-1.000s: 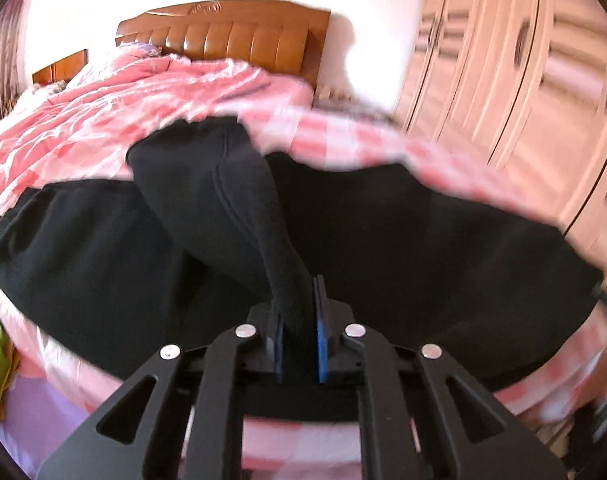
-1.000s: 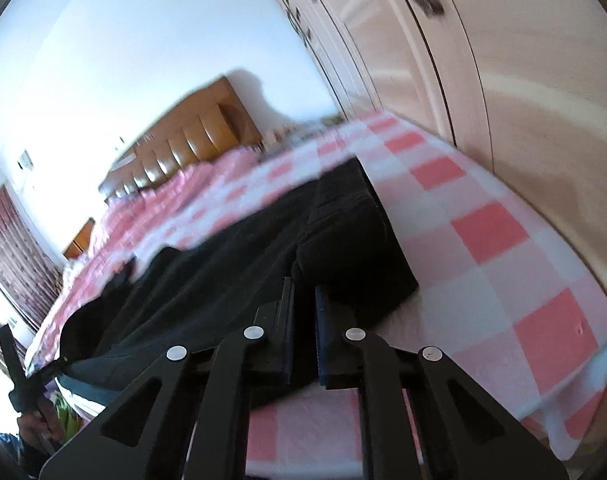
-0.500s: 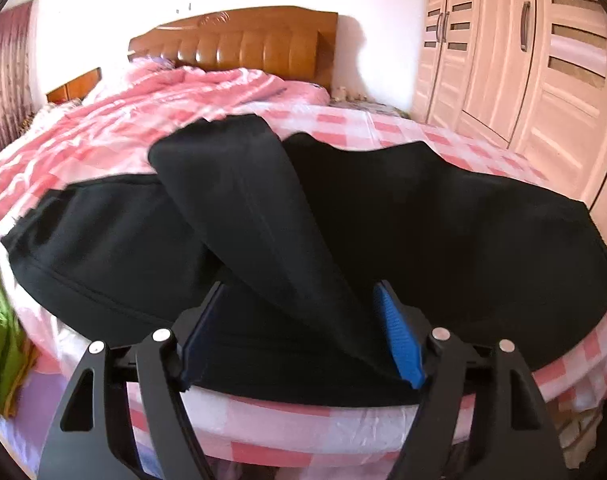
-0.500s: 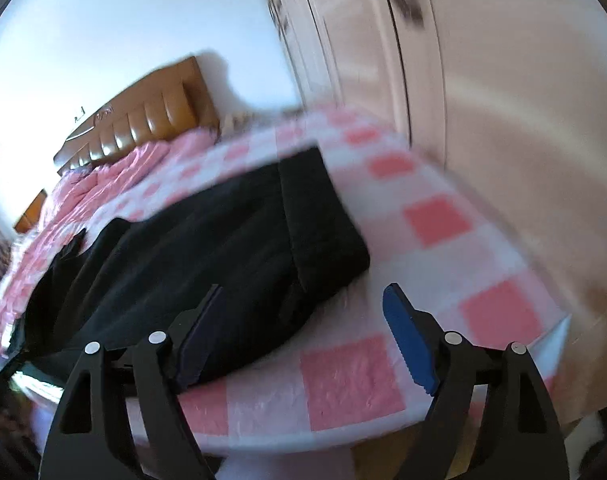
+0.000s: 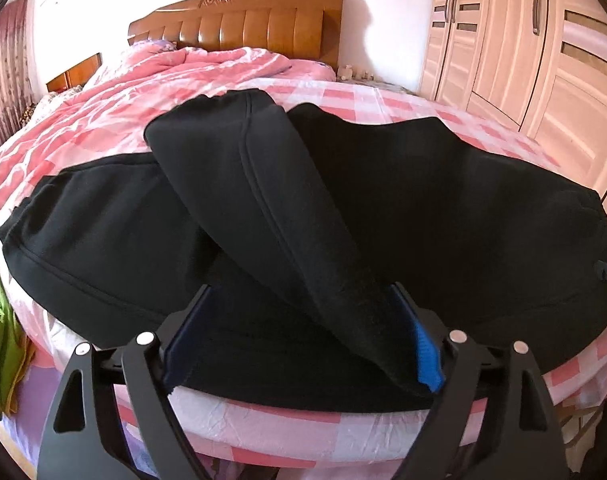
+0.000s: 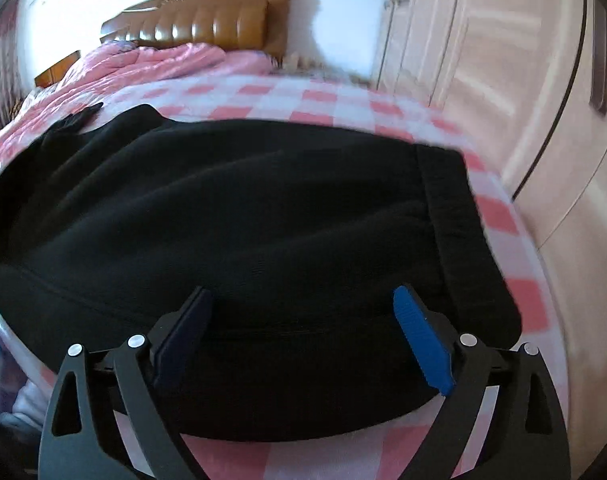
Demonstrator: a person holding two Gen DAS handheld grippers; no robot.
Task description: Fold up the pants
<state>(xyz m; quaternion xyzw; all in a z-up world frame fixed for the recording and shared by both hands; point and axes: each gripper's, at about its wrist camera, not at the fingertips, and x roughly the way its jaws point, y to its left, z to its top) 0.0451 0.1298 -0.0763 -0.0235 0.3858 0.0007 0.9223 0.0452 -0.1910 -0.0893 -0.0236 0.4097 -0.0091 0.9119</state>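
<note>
Black fleece pants (image 5: 383,208) lay spread across the foot of the bed (image 5: 343,92), 1 leg (image 5: 263,200) thrown diagonally over the other. Your left hand-held gripper (image 5: 301,340) stood wide, jaws opening, the leg's end loose between them and against the blue pad. Your right hand-held gripper (image 6: 301,334) was also wide and opening, holding nothing, over the waistband (image 6: 459,232) end. Before regripping, you needed to square that crossed leg onto its twin, seams matched, then pinch both layers near the edge.
</note>
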